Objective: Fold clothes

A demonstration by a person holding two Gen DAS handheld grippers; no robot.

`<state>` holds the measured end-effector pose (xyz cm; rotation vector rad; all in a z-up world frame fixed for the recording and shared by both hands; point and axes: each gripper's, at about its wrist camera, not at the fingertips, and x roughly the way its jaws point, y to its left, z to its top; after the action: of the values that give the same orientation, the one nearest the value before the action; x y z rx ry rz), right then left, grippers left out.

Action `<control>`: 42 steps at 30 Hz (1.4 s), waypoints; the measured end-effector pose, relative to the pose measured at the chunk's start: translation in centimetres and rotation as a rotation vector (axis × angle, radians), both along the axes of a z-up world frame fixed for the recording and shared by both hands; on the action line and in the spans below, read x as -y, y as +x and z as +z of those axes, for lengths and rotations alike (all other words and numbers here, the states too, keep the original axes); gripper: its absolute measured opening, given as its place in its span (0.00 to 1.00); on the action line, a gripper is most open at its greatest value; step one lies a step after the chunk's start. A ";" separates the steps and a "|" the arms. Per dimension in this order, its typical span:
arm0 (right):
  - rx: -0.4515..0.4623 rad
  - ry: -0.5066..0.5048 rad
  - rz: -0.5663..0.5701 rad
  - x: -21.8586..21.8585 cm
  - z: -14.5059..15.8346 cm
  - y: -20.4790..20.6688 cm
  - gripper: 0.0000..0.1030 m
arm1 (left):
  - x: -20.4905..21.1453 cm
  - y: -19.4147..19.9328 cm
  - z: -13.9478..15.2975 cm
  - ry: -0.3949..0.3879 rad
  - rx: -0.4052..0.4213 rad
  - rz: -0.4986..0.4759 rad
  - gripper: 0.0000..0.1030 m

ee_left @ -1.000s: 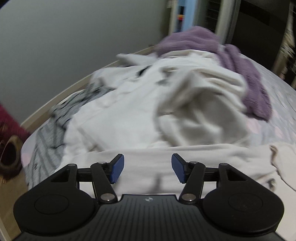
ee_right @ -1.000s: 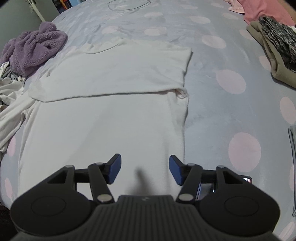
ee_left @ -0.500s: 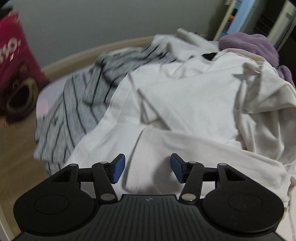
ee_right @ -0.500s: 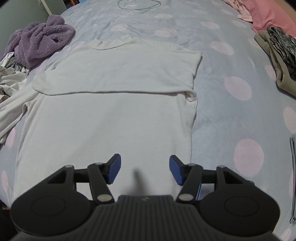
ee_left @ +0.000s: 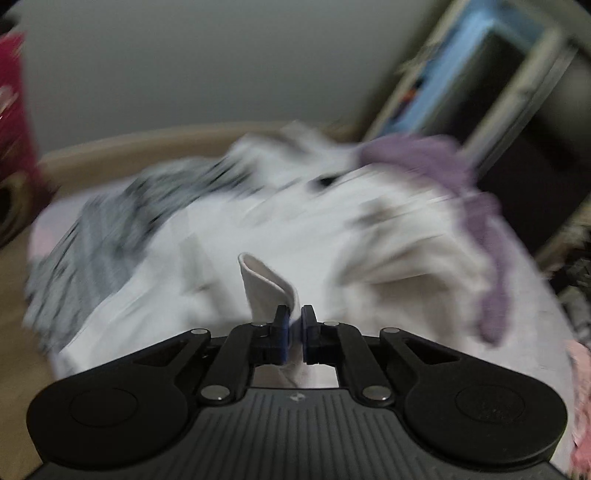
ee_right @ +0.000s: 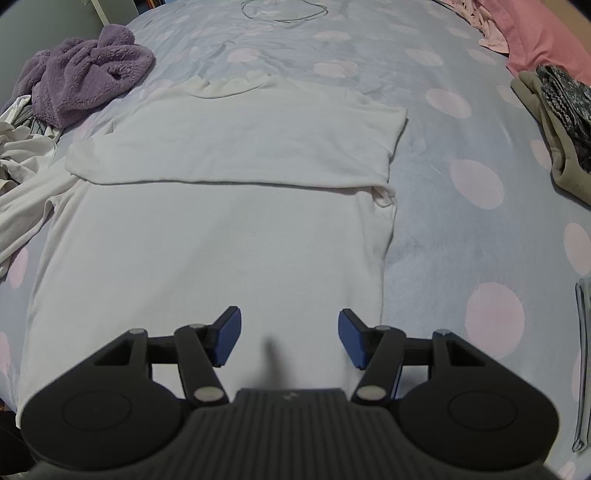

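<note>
A white long-sleeved shirt (ee_right: 221,240) lies flat on the spotted bedspread (ee_right: 461,229), its right sleeve folded across the chest (ee_right: 229,147). The other sleeve (ee_right: 22,218) trails off to the left. My right gripper (ee_right: 290,332) hovers open over the shirt's lower hem with nothing between its fingers. In the blurred left wrist view, my left gripper (ee_left: 293,317) has its jaws closing and pinches a raised fold of white cloth (ee_left: 264,280), apparently that sleeve, above a heap of white garments (ee_left: 295,221).
A purple fleece (ee_right: 88,70) sits at the back left beside the heap, also blurred in the left wrist view (ee_left: 424,158). A grey striped garment (ee_left: 92,251) lies at the bed's left edge. Olive and patterned clothes (ee_right: 554,129) and pink cloth (ee_right: 535,33) lie right. A shelf (ee_left: 461,74) stands behind.
My left gripper dropped onto the white cloth, closed on a fold of it and is now lifting it, with the view blurring. The right gripper stayed open and barely shifted.
</note>
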<state>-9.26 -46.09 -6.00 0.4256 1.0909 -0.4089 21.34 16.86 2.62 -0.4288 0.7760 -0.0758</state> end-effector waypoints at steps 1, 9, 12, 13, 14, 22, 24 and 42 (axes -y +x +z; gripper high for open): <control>-0.002 0.001 -0.003 0.1 0.0 0.0 0.60 | 1.1 -0.4 1.2 -0.008 0.045 -0.029 0.04; 0.034 -0.003 -0.014 1.7 1.8 0.3 0.60 | 13.9 -2.1 7.0 0.016 0.222 -0.359 0.04; 0.054 -0.003 -0.010 2.6 3.0 0.2 0.60 | 19.6 -3.0 7.6 0.043 0.232 -0.487 0.04; 0.058 0.000 -0.010 2.9 3.3 0.2 0.60 | 21.5 -3.4 7.6 0.050 0.230 -0.523 0.04; 0.060 0.001 -0.009 3.2 3.4 0.2 0.60 | 23.5 -3.8 7.4 0.054 0.227 -0.569 0.04; 0.052 0.000 0.003 4.7 3.1 0.9 0.64 | 37.5 -9.3 2.4 0.091 0.171 -0.887 0.04; 0.049 0.013 -0.010 5.2 2.7 0.8 0.64 | 40.3 -11.0 0.3 0.116 0.152 -0.957 0.04; 0.165 -0.009 -0.091 5.7 0.7 0.1 0.64 | 45.0 -16.7 -10.8 0.316 -0.036 -1.182 0.22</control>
<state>-9.18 -51.78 -5.31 0.4939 0.9116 -0.4503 4.64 -28.10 -8.19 0.3761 0.9711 -1.0339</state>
